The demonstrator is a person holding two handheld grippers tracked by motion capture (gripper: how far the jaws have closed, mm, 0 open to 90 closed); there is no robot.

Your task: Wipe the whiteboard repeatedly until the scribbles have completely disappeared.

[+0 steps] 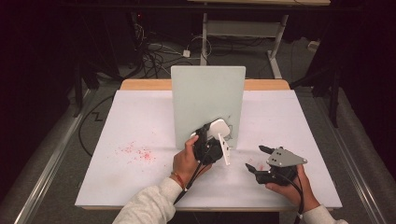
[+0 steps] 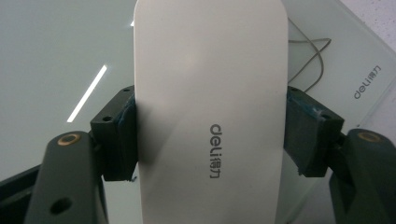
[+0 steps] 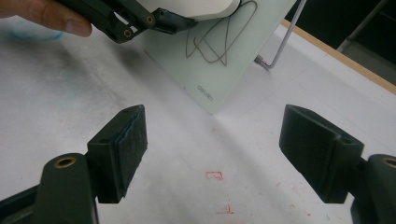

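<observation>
The eraser (image 2: 210, 112) is cut off at top and bottom.

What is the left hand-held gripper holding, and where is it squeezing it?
The left hand-held gripper holds a white whiteboard eraser, its pads pinching the two long sides. The right hand-held gripper holds nothing.

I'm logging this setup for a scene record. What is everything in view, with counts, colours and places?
Eraser: one, white, clamped in the left gripper against the board.
Whiteboard: one, pale grey-green, propped upright at table centre, grey scribble near its lower corner.
Table: one, white top with a wooden far edge, red specks at left.
Cables: several, dark, on the floor beyond.
Left gripper: one, black, at the board.
Right gripper: one, black, jaws apart, low above the table at right.
</observation>
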